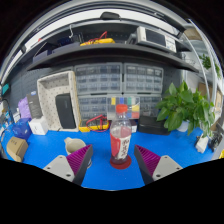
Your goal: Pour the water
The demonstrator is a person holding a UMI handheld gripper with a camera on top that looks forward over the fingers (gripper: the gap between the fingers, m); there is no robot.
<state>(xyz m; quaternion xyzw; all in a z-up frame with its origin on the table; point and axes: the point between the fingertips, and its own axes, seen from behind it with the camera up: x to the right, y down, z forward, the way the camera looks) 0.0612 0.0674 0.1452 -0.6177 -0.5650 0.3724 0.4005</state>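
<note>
A clear plastic bottle (120, 139) with a red label stands upright on the blue desk (105, 172), on a small red coaster-like disc (120, 164). It is just ahead of the hand-held gripper (114, 160), in line with the gap between its two fingers. The fingers are spread wide and do not touch the bottle; their magenta pads (82, 158) face inward. A green plant (185, 105) stands to the right, and drawer cabinets (118, 82) are behind.
</note>
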